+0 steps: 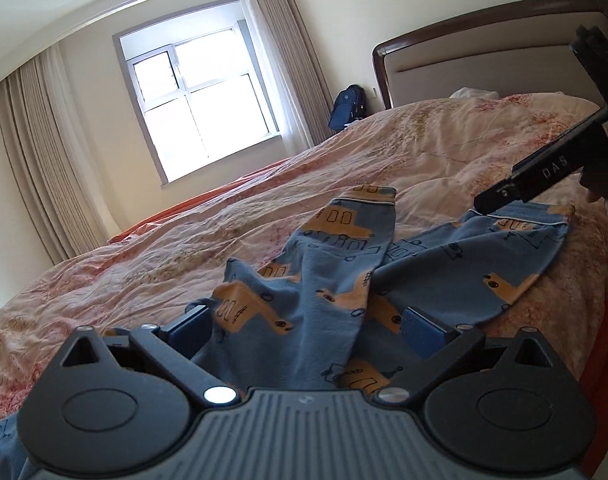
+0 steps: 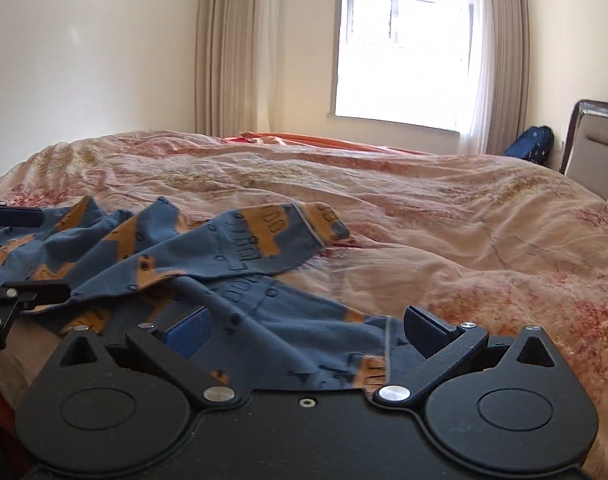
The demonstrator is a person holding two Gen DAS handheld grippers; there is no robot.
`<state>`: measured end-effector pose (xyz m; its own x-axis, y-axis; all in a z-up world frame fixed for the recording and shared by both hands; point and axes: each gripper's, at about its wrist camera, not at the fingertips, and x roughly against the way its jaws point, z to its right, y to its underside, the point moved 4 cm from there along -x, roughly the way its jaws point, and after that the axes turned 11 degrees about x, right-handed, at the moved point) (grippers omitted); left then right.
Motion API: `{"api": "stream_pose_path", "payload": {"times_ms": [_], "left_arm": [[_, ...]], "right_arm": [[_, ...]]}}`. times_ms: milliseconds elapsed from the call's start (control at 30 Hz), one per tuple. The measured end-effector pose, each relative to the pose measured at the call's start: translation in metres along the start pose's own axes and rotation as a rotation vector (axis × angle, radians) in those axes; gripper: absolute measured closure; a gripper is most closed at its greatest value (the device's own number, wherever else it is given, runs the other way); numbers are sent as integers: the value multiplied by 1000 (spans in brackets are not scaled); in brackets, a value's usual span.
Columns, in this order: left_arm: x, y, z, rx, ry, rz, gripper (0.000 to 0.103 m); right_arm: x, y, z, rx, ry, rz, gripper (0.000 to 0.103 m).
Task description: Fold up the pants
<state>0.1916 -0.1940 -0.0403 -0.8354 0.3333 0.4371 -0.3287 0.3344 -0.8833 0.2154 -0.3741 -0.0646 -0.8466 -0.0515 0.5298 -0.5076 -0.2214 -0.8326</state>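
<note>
Item 1: blue cotton pants printed with orange vehicles [image 1: 335, 276]. We find them lying crumpled on the bed, both legs stretched away from our fingers, one leg lapped over the other where they meet. The 2 cuffs, each edged with pale piping, lie at the far ends. Cloth lies in the gap between the pads of both tools, but no pad presses on it.

Item 2: left gripper [image 1: 309, 320], black, with blue pads. Its fingers stand wide apart, 1 pad on each side of the bunched cloth. We hold nothing in it.

Item 3: right gripper [image 2: 305, 330], black, same build. Its fingers also stand wide apart, with the pants spread between and beyond them. In the left wrist view it shows at the right edge, above the far cuff of the right-hand leg.

Item 4: quilted bedcover in pale pink with a red floral print [image 2: 443, 216], wrinkled, under the pants and running on past our fingertips.

Item 5: padded beige headboard in a dark wooden frame [image 1: 483, 64], far beyond the fingers.

Item 6: bright window with a grey frame [image 2: 399, 52], flanked by beige pleated curtains [image 2: 232, 48].

Item 7: dark blue bag [image 1: 345, 106], standing between the curtain and the headboard.
</note>
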Motion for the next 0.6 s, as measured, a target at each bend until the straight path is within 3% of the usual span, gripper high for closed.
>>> {"api": "stream_pose_path", "payload": {"times_ms": [100,167,233,300,333,367,400,467,533,600], "left_arm": [[0,1,2,14,15,-4,1],[-2,3,1,20,19,-25,9],[-4,4,-2,23,17,-50,24],[-8,5,-5,35,18,-75,37],[-9,5,-6,44,20,-89,48],[-10,6,-8,50,23,-103,53],[-12,6,-8,56,25,-118,64],[-16,8,-10,71,29,-148,85],[-16,8,-12,100,28,-159,96],[-12,5,-15,118,26,-143,100]], "right_arm": [[-15,5,32,-124,-9,-44,0],[-28,11,48,-218,-51,-85,1],[-39,18,56,-293,-90,-125,3],[-45,23,53,-278,-103,-142,20],[-47,24,51,-254,-82,-150,37],[-48,25,50,-241,-58,-157,48],[-49,25,50,-241,-44,-157,52],[-50,26,54,-253,-47,-149,71],[-51,24,55,-237,-55,-144,76],[-51,19,52,-185,-53,-137,86]]}}
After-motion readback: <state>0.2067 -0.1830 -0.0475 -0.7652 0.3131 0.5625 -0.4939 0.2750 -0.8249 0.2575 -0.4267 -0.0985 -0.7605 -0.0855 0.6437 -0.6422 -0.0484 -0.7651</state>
